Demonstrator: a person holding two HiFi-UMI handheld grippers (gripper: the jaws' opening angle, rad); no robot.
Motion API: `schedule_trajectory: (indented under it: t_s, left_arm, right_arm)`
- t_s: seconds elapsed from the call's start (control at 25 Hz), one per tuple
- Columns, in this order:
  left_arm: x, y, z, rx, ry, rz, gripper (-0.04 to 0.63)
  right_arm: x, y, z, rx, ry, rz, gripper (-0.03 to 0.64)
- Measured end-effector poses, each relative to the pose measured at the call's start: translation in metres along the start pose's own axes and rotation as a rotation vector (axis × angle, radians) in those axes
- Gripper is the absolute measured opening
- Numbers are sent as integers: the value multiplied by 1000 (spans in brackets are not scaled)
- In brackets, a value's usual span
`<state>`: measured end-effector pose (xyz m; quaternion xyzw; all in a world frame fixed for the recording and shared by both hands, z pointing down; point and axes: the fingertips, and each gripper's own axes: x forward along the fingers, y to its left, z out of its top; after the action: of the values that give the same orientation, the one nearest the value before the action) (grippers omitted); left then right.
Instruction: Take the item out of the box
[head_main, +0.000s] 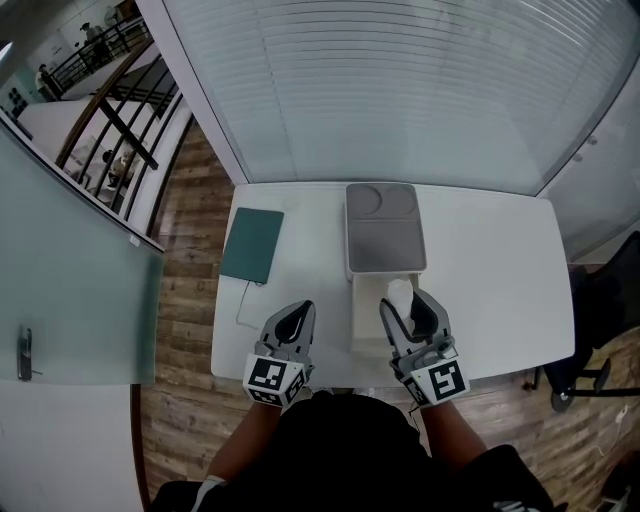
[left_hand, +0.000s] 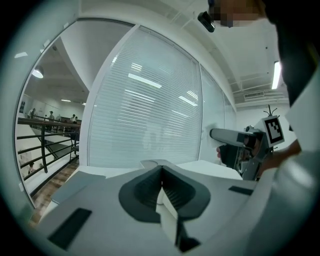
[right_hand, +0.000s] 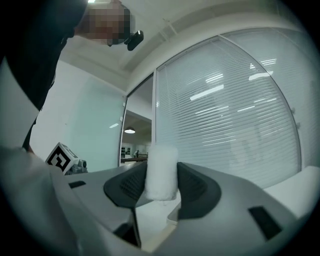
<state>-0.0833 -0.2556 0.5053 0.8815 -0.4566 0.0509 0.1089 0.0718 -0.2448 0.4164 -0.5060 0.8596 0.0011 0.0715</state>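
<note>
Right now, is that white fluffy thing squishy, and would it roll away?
Probably squishy: the white roll looks fuzzy, like cotton, between the right gripper's jaws. Likely very light, since it is held up only by its sides. Its rounded shape suggests it could roll on the table.

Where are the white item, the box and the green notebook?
white item (right_hand: 161, 172), right gripper view, its fuzzy middle.
box (head_main: 360, 315), head view, its left wall.
green notebook (head_main: 252, 244), head view, cover's centre.

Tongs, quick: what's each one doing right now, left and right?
Left tongs: closed, nothing between them.
Right tongs: closed on a white fuzzy item.
</note>
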Motion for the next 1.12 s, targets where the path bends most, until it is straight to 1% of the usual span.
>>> schedule_trajectory:
  t_s: [0.08, 0.16, 0.4, 0.8, 1.12]
  left_arm:
    - [0, -2, 7, 8, -15, -6, 12]
    - [-1, -2, 12, 14, -24, -8, 12]
    - [2, 0, 10, 16, -23, -15, 12]
    - [14, -16, 17, 31, -35, -70, 12]
    - [10, -23, 28, 73, -54, -81, 12]
  right_arm:
    - [-5, -5, 11, 24, -51, -26, 183]
    - [-10, -12, 18, 31, -73, -56, 183]
    - [-18, -26, 19, -29, -55, -121, 182]
    - [-32, -35, 23, -44, -58, -170, 183]
    - [-31, -34, 19, -45, -36, -161, 181]
